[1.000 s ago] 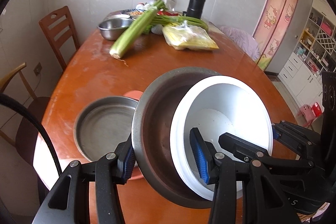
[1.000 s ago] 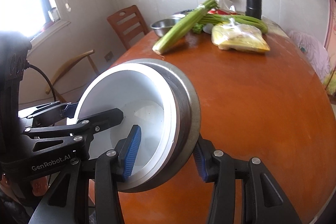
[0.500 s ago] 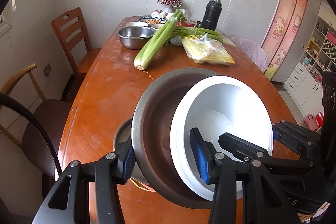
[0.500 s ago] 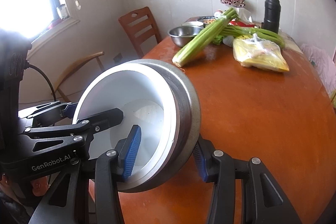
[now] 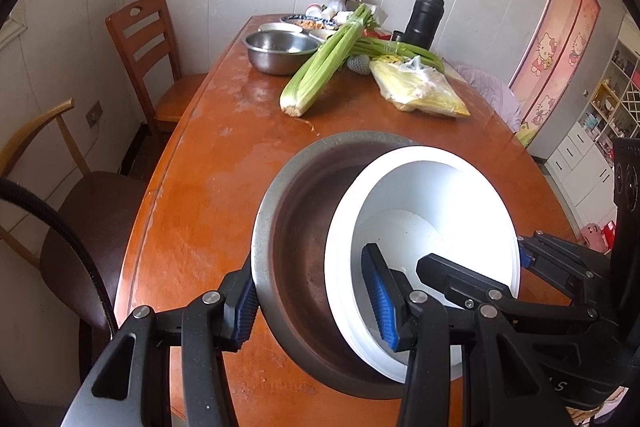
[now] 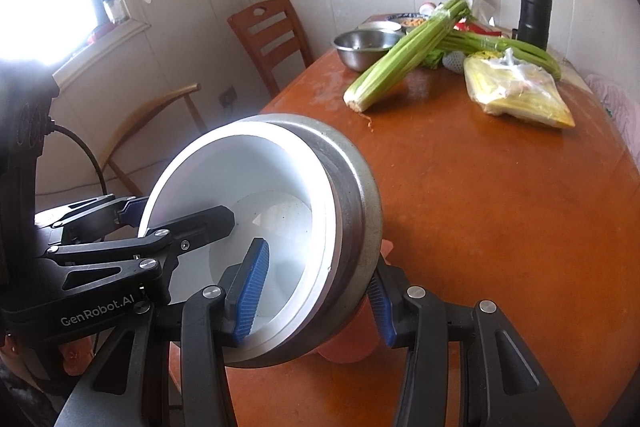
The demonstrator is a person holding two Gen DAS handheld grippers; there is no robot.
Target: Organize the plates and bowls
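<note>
A white bowl [image 5: 432, 211] sits nested inside a grey metal bowl [image 5: 296, 223]. Both are held tilted above the near end of the wooden table [image 5: 224, 163]. My left gripper [image 5: 314, 307] is shut on the stack's left rim, one finger outside the metal bowl, one inside the white bowl. My right gripper [image 6: 316, 291] is shut on the opposite rim of the same stack; the white bowl [image 6: 240, 187] and the metal bowl [image 6: 356, 199] show there too. Something orange [image 6: 352, 343] shows under the stack.
At the far end lie a steel bowl [image 5: 280, 51], celery [image 5: 320, 67], a yellow bag [image 5: 416, 91], a black flask [image 5: 424, 19] and small dishes. Two chairs [image 5: 148, 55] stand along the left side. Cabinets [image 5: 592, 155] stand at the right.
Both grippers have lifted and tilted up with the bowl stack. The metal plate seen on the table to the left a second ago has dropped out of view.
</note>
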